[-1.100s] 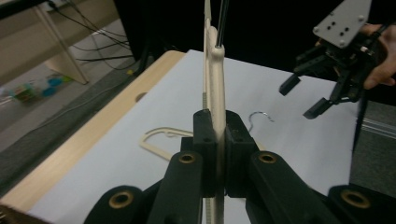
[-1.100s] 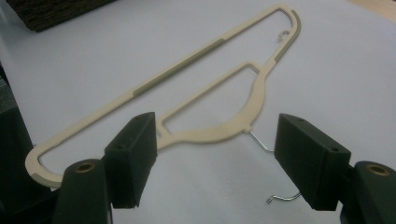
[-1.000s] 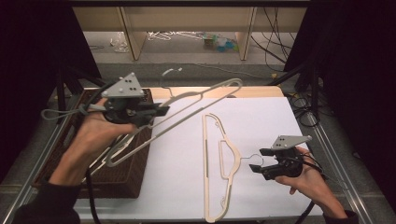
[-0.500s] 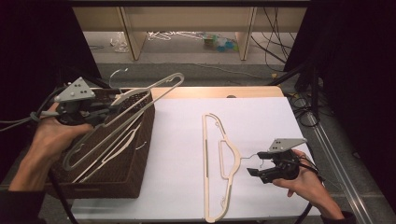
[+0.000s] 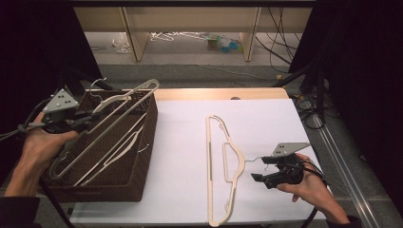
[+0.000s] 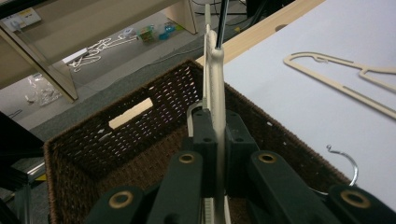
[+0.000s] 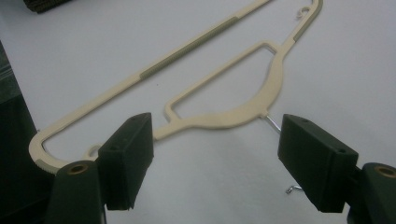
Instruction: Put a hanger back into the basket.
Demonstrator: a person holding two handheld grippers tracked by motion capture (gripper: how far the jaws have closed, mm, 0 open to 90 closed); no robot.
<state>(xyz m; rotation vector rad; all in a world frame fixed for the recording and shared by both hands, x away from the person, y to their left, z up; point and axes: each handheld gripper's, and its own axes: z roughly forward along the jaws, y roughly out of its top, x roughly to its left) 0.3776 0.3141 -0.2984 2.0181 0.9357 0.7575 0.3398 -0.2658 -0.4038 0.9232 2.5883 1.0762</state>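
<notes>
The held hanger (image 5: 119,111) is a cream plastic one, clamped in the left gripper (image 5: 88,121), whose jaws are closed tight on its flat body; it slants over the woven basket (image 5: 147,142), one end low inside the basket and the other end above the far rim; in the left gripper view the same hanger (image 6: 215,70) stands edge-on between the jaws. More hangers (image 5: 119,147) already lie on the basket floor. The hanger looks light and thin, quite stiff along its length but probably a little springy; the smooth plastic may slip or swing if it is pinched far from the middle, so a hold on the broad shoulder part near the neck seems the safest.

A second hanger (image 5: 223,166) lies flat on the white bench (image 5: 180,142), well apart from the basket, with its wire hook (image 5: 254,159) pointing toward the right gripper (image 5: 260,170); this gripper hovers just beside the hook with its jaws wide and nothing between the pads; its jaws have just been opening. In the right gripper view the curved shoulder (image 7: 243,109) sits just ahead of the open jaws; I judge this thick part is a good place to take, because the thin wire hook is easy to miss and would let the hanger turn.
</notes>
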